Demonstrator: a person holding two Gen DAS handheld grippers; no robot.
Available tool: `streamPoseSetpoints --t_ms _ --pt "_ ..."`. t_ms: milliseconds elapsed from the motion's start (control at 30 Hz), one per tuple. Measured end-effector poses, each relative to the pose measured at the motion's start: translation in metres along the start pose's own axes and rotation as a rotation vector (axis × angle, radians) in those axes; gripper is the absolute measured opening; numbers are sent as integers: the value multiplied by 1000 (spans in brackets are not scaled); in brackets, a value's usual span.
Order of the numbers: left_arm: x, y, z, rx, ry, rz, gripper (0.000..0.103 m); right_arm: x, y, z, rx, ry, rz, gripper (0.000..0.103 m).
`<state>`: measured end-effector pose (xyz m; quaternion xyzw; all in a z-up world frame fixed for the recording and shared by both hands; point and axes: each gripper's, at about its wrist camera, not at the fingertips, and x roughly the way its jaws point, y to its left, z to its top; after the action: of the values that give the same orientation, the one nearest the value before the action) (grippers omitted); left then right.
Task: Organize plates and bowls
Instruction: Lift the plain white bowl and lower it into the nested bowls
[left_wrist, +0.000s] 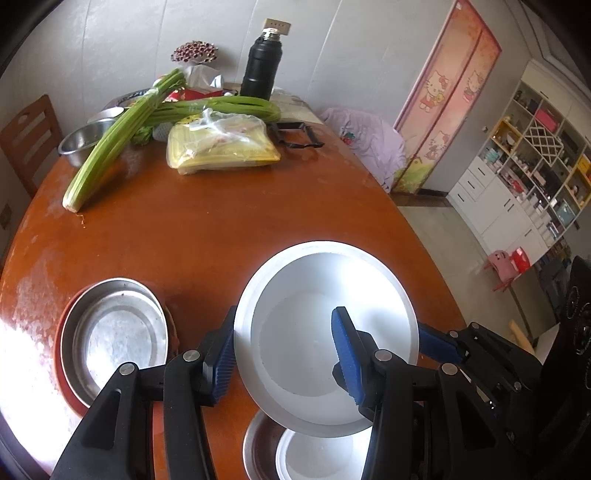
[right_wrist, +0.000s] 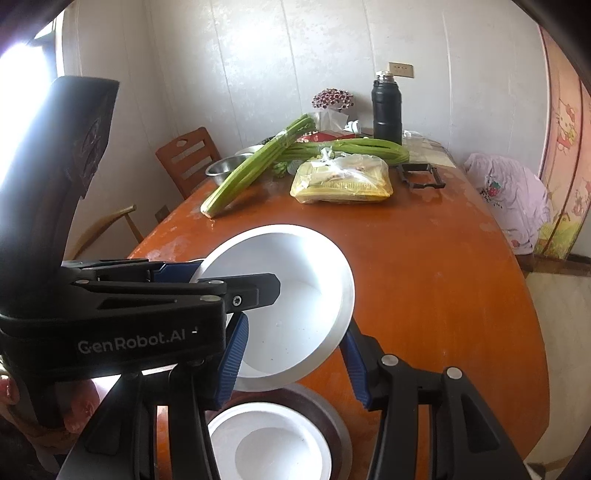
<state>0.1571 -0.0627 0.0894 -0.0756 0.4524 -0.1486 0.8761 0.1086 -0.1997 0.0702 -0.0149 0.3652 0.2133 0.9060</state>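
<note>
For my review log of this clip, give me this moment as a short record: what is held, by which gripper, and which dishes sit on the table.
held item: white deep round plate, tilted, raised above the table
left gripper: shut on the plate's rim
right gripper: shut on the plate's near edge
beneath: smaller white bowl inside a steel dish
left stack: round steel plate on a red plate
surface: orange-brown wooden table
far end: green celery stalks, black flask
</note>
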Motion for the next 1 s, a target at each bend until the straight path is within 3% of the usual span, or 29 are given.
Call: streamPoseSetpoints --t_ms 433,1000 --pt "-16 -24 -16 32 0 14 49 -26 0 -16 18 -15 -21 50" --pt "-41 -20 -42 16 -2 -1 49 -51 21 -35 -14 -21 -1 50"
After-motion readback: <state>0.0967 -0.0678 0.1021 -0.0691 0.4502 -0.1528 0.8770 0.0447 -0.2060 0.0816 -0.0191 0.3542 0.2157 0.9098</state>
